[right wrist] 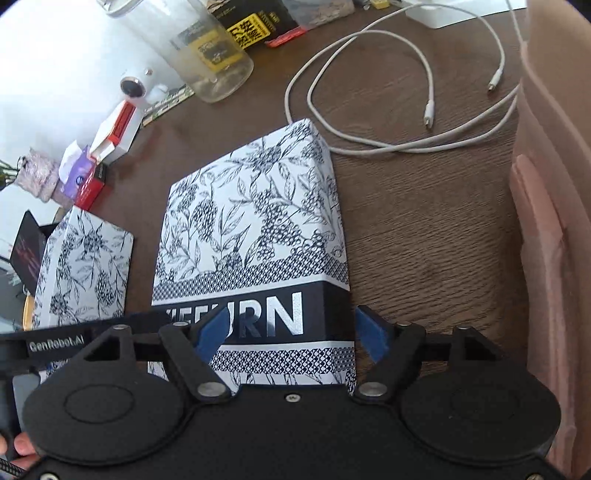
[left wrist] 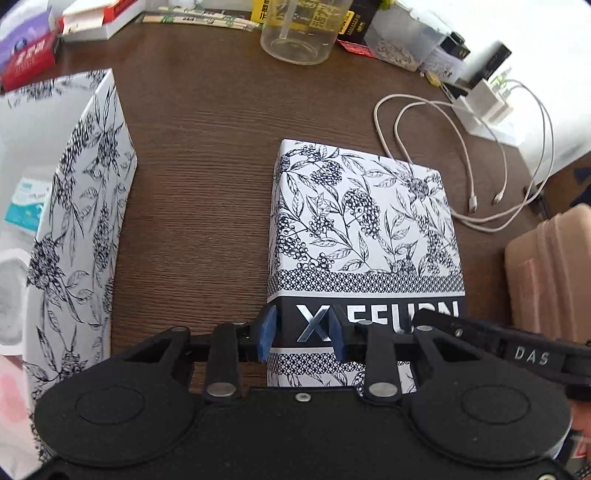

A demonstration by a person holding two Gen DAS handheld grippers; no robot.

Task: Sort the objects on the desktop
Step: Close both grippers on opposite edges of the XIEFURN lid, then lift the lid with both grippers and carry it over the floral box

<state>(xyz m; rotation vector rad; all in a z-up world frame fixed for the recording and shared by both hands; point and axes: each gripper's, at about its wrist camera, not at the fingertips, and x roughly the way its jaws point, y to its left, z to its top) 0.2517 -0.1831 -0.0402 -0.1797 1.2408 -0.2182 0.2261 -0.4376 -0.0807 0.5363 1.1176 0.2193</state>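
Clearances around the floral lid

A bare strip of table (left wrist: pixel 199 206) separates the floral lid (left wrist: pixel 365 229) from the open floral box (left wrist: pixel 79 206). White cables (left wrist: pixel 461 155) lie beside the lid's right edge; a clear jar (left wrist: pixel 299 33) blocks the far side.

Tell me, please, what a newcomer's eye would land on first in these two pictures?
First, the floral box lid lying flat at the middle of the brown table, its dark band of silver letters nearest the cameras. Both tools sit at that near edge: the left tool over its left corner, the right tool wide open across its right side. The matching open box stands to the left, and white cables loop to the right.
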